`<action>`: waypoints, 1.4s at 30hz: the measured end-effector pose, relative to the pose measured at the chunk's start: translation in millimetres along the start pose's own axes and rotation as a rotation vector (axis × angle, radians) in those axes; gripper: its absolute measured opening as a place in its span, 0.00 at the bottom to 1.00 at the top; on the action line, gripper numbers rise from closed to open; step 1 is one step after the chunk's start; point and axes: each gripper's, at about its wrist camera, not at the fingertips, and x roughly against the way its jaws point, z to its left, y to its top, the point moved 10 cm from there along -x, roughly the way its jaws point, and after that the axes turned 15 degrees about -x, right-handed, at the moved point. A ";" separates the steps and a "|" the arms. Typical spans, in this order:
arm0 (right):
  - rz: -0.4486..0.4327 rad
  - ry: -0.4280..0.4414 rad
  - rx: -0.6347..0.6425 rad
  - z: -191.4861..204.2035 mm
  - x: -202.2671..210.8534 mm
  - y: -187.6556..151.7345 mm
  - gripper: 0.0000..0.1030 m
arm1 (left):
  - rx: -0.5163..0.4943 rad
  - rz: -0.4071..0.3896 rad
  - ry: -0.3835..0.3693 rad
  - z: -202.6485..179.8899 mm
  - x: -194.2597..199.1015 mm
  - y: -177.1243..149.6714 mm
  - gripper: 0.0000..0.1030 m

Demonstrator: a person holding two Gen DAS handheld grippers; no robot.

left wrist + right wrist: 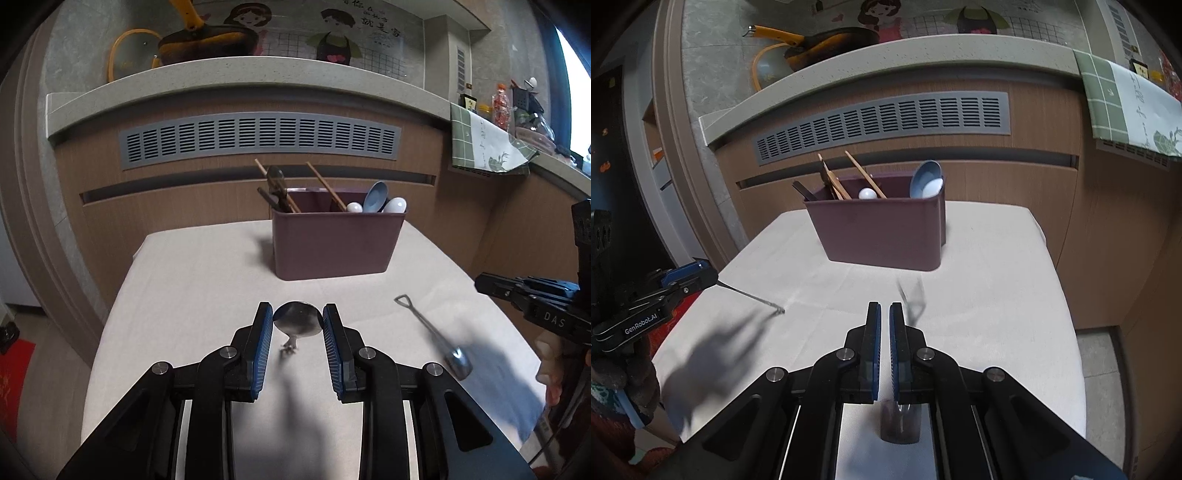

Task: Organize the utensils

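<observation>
Two claws lifting utensils above the desk [192, 273]

Left claw [297, 320] clamps a steel spoon [297, 322] by its bowl; right claw [885, 314], clenched, grips a shovel-handled spoon [432, 334]. Behind, the maroon holder [334, 243] contains chopsticks [325, 184] and spoons.

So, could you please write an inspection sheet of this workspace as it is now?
Surface: table under a pale cloth, flat, no spills.
Job's things: purple utensil holder with chopsticks and a blue spoon; metal spoon held by its bowl; small shovel spoon, blurred, outside the holder.
Clutter: nothing seen.
Grippers: left gripper shut on the metal spoon; right gripper shut, nothing between its pads.
Cables: nothing seen.
Surroundings: wooden cabinet with a grey vent grille; pan on the counter above; green towel hanging at the right.
</observation>
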 end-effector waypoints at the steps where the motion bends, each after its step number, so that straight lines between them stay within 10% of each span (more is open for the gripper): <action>1: 0.002 0.003 0.003 1.1 -0.3 0.0 0.03 | 0.001 -0.002 -0.002 -1.2 0.2 1.7 0.28; 13: 0.325 -0.095 0.057 -39.4 -39.2 -68.3 0.07 | 0.055 0.007 -0.031 3.7 1.0 -2.4 0.28; 27: 0.374 -0.121 -0.027 -37.2 -84.9 -45.8 0.04 | 0.077 0.007 -0.034 9.0 -0.3 -1.9 0.28; 30: 0.342 -0.259 0.029 -47.9 -87.5 -41.3 0.21 | 0.079 0.006 -0.035 10.3 -0.4 -2.6 0.28; 42: 0.357 -0.198 0.030 -38.3 -93.6 -41.7 0.28 | 0.114 0.064 -0.078 3.7 -13.2 -16.8 0.26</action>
